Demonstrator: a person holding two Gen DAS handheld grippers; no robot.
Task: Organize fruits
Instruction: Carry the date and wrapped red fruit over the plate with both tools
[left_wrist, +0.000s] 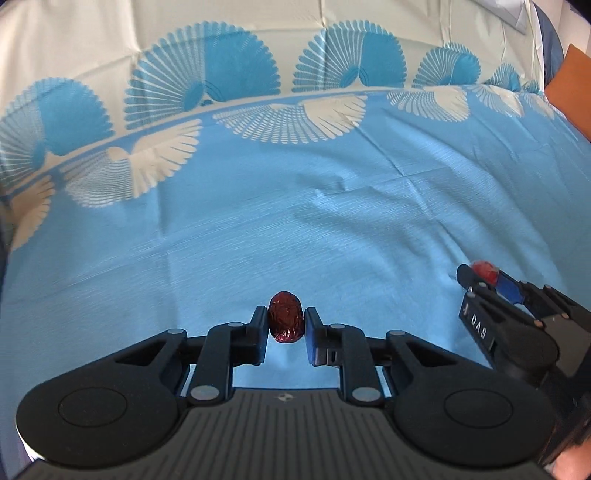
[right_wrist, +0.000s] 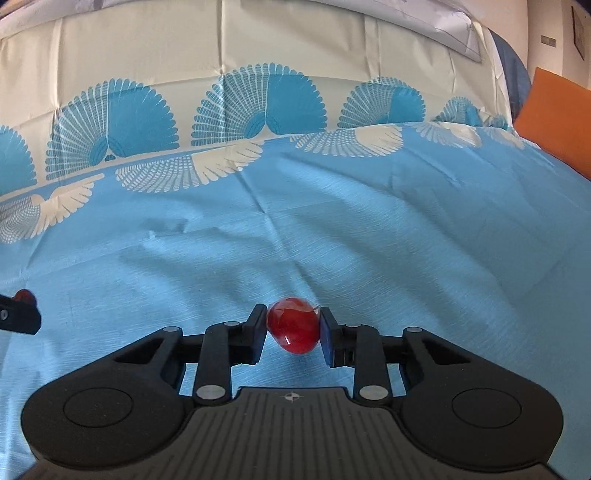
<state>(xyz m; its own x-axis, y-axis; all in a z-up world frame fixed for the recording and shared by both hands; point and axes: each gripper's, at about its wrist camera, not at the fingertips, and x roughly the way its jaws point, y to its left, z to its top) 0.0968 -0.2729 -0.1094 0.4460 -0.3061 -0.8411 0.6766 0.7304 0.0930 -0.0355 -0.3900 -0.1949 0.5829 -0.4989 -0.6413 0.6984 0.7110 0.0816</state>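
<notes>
Your left gripper (left_wrist: 286, 323) squeezes a dark red wrinkly fruit (left_wrist: 285, 316). The fruit stands upright between the two fingertips, and both pads press its sides. It sits at the very tips, with its top poking out past them, just above the blue bedsheet (left_wrist: 332, 221).

Off to the right, your right gripper (right_wrist: 293, 328) pinches a shiny bright red fruit (right_wrist: 293, 330). It may be in a clear wrapper; the view is too small to be sure. This fruit is tilted between the pads, low over the same sheet. An orange cushion (right_wrist: 554, 114) lies far right.
</notes>
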